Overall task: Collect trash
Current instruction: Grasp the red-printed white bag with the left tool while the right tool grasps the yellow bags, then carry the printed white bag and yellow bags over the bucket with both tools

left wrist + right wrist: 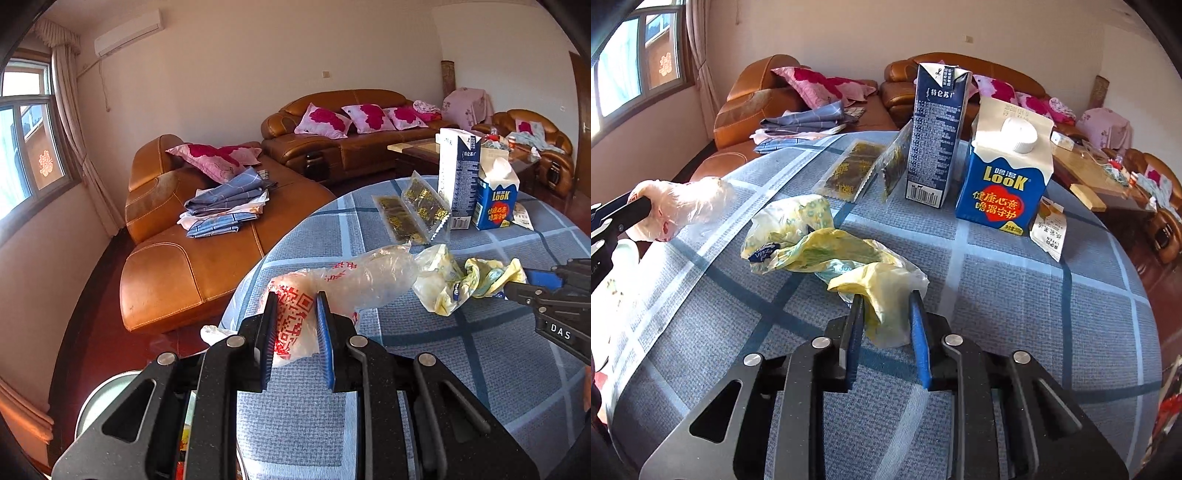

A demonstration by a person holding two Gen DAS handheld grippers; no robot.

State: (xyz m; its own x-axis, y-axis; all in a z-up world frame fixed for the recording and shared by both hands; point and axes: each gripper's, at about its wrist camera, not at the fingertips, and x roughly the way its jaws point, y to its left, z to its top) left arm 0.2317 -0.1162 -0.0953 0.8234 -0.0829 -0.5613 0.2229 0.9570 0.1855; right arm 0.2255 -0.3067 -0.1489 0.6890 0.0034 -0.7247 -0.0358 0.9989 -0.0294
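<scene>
A clear plastic bag (362, 273) with red print lies stretched over the left edge of the plaid-covered table (461, 354). My left gripper (295, 299) is shut on its printed end. In the right wrist view this bag (683, 206) and the left gripper (639, 206) show at the far left. A crumpled yellow plastic wrapper (812, 240) lies in the middle of the table. My right gripper (886, 297) is shut on its near end. The left wrist view shows the right gripper (517, 284) at the right, holding the wrapper (450, 280).
A tall dark blue carton (938, 136) and a blue LOOK carton (1004, 177) stand at the far side, with two foil packets (849, 170) and a small paper sachet (1049, 232) beside them. An orange leather sofa (207, 251) sits beyond the table's left edge.
</scene>
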